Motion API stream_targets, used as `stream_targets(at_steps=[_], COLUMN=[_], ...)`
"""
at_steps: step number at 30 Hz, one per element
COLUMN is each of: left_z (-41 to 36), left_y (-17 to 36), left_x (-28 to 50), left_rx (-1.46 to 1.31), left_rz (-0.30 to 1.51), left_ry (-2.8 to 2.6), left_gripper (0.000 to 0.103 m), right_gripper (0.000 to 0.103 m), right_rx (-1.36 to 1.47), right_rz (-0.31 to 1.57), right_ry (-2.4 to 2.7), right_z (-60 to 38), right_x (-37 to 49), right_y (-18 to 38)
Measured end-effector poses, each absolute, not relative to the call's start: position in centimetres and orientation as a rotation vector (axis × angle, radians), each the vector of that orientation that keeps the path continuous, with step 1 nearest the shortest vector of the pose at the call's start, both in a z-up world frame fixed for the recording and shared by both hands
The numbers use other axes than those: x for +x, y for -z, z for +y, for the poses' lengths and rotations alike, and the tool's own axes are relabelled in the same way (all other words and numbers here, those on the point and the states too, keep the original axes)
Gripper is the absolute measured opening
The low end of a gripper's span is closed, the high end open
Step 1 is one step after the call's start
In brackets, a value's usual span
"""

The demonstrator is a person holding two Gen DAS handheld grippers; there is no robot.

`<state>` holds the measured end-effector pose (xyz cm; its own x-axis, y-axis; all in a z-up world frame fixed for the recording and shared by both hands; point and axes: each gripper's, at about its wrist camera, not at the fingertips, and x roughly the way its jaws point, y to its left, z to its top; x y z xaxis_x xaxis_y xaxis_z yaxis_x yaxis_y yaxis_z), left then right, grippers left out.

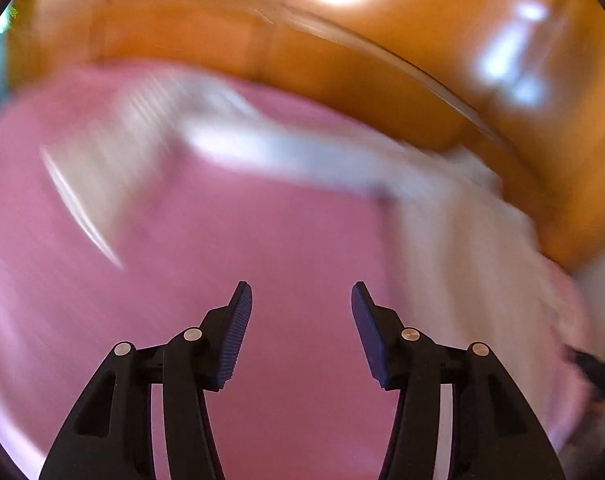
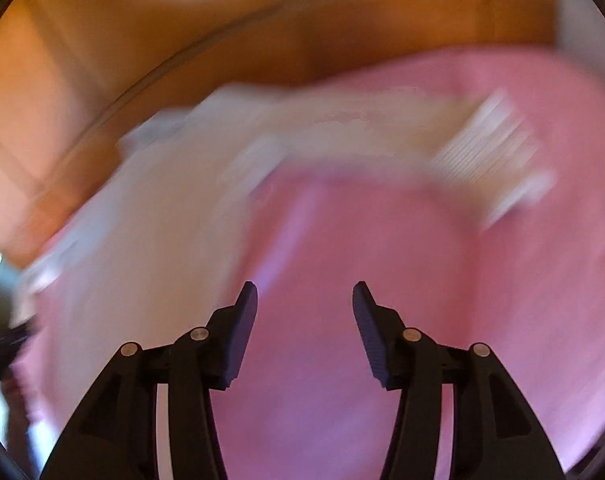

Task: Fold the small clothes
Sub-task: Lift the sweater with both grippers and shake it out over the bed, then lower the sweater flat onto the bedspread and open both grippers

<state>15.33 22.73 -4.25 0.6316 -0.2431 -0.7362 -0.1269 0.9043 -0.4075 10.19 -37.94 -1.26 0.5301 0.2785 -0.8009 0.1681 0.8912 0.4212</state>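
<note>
You had a pink cloth (image 1: 262, 240) spread over the orange-brown wooden worktop (image 1: 382, 40), covering most of it and leaving bare wood along the far side. On the pink cloth lay a pale cream garment (image 1: 454, 232), heavily blurred in both views, with a ribbed white part (image 2: 490, 148) at one end. Its far edge reached the cloth's border beside the bare wood.
</note>
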Motion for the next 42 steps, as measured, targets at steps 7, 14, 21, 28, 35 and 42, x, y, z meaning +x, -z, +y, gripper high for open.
stream_targets(at_steps=[7, 14, 21, 28, 35, 42], left_z=[15.0, 11.6, 16.0, 16.6, 19.0, 18.0], left_y=[7.9, 7.7, -2.8, -6.3, 0.6, 4.6], left_x=[10.2, 10.0, 6.6, 1.1, -1.5, -0.2], left_rx=[-0.66, -0.633, -0.562, -0.453, -0.532, -0.613], left_rz=[0.948, 0.956, 0.809, 0.858, 0.903, 0.946], left_ry=[0.359, 0.326, 0.343, 0.375, 0.19, 0.222], left_gripper=[0.051, 0.005, 0.004, 0.004, 0.054, 0.054], right_gripper=[0.047, 0.007, 0.006, 0.005, 0.023, 0.05], right_rx=[0.601, 0.492, 0.381, 0.357, 0.489, 0.524], right_rz=[1.084, 1.035, 0.781, 0.796, 0.974, 0.967], right_ry=[-0.309, -0.309, -0.296, -0.271, -0.188, -0.116], right_z=[-29.9, -28.6, -31.3, -33.7, -34.3, -36.4], right_x=[4.9, 4.3, 0.6, -5.3, -6.4, -3.8], right_y=[4.1, 2.9, -8.1, -9.1, -0.3, 2.2])
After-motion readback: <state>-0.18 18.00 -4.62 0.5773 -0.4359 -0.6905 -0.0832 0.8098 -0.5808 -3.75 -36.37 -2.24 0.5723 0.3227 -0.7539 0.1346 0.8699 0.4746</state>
